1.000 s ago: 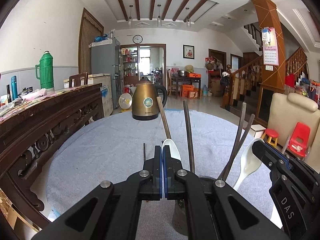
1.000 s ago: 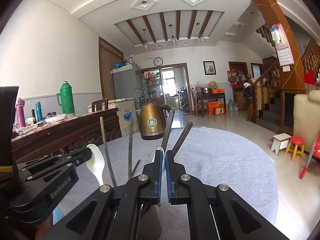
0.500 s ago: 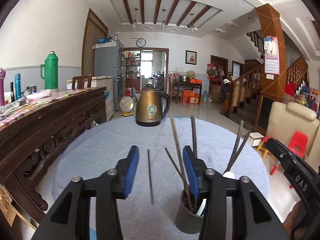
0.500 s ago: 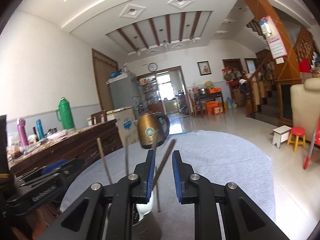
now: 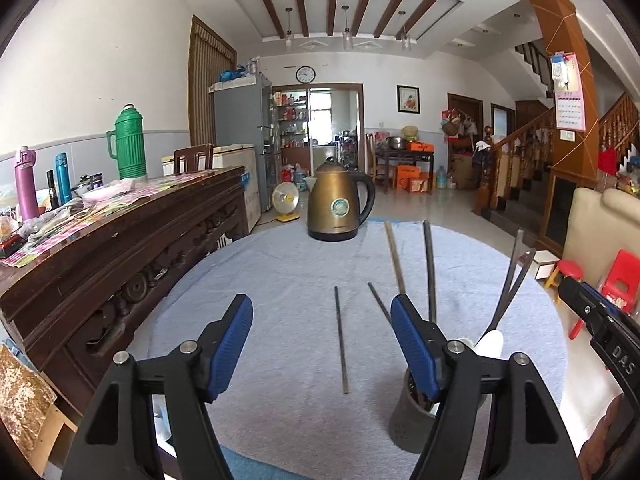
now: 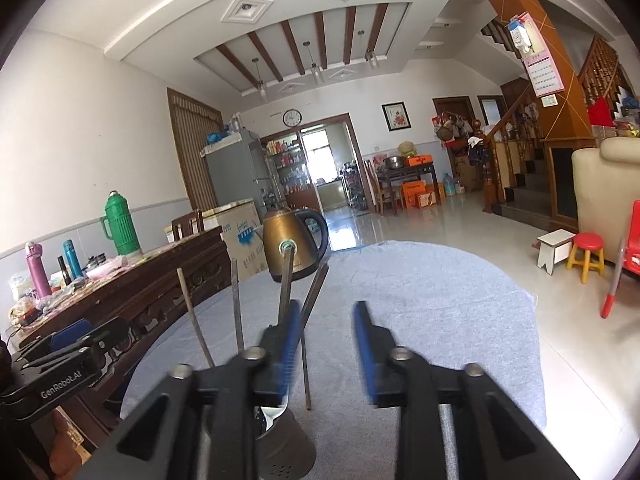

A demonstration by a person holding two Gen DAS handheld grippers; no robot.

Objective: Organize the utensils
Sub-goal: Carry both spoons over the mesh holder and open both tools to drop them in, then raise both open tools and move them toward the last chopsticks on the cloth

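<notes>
While both sets of fingers were pressed together a second ago over the holder (image 5: 416, 420), we now find them spreading: the left gripper (image 5: 322, 344) wide, the right gripper (image 6: 326, 340) less so, both still opening, and nothing is pinched between either pair. We read this as a release. The white spoons that sat at the fingertips earlier are now down in the holder; one spoon (image 5: 490, 340) shows its pale tip above the rim in the left view, another (image 6: 274, 414) glints inside the holder in the right view. That step of the sorting looks done.

Several chopsticks (image 5: 430, 268) stand upright in the holder, leaning apart. One loose chopstick (image 5: 341, 340) lies flat on the grey cloth of the counter (image 5: 280, 280), just left of the holder and between the left fingers as seen from that camera, though well below them. We judge it the likely next pick.

Obstacles: the upright sticks lean across the right gripper's left finger in its own view, so a careless sideways move could snag them or tip the holder. The two grippers sit close together, each visible at the edge of the other's view. A brass kettle (image 5: 340, 208) stands at the far side of the counter, well apart. A dark wooden sideboard (image 5: 120, 240) borders the left.
</notes>
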